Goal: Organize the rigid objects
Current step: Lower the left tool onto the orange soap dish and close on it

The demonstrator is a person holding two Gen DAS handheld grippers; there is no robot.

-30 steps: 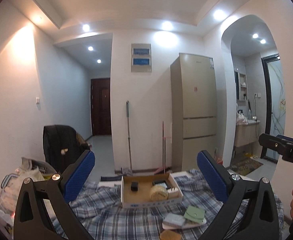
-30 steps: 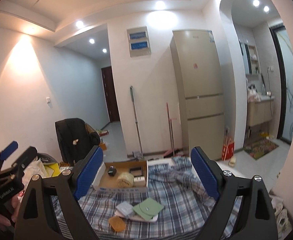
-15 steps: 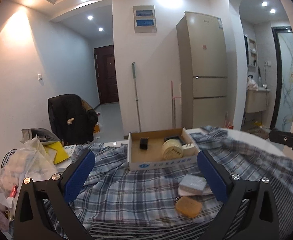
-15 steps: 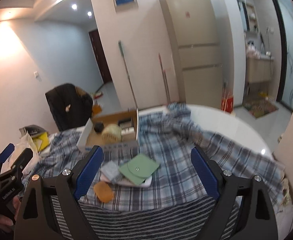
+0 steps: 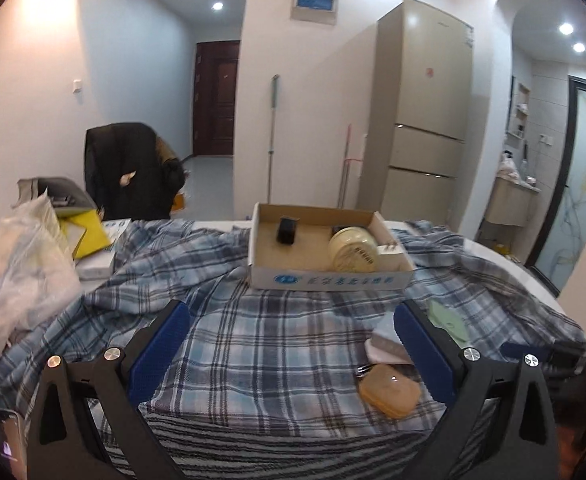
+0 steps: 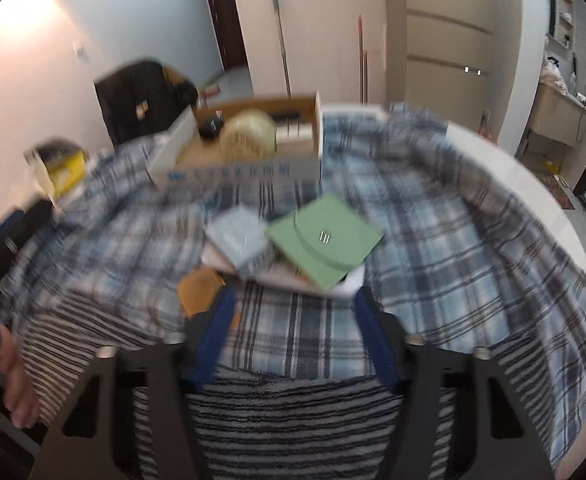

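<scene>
Loose on the checked cloth [image 5: 273,344], near the front edge: an orange case [image 5: 389,394], then a grey-blue box [image 6: 237,236] and a green pouch [image 6: 325,236] piled on a white tray [image 6: 349,286]. Probably waiting to go into the cardboard box [image 5: 325,280] behind, beside the round tin [image 5: 353,254] already inside.

Left claw [image 5: 289,312]: wide apart, empty, tipped a little down, right beside the orange case.

Right claw [image 6: 295,296]: pointing steeply down, just in front of the tray. Just been closing, with a small gap left and nothing in between.
</scene>
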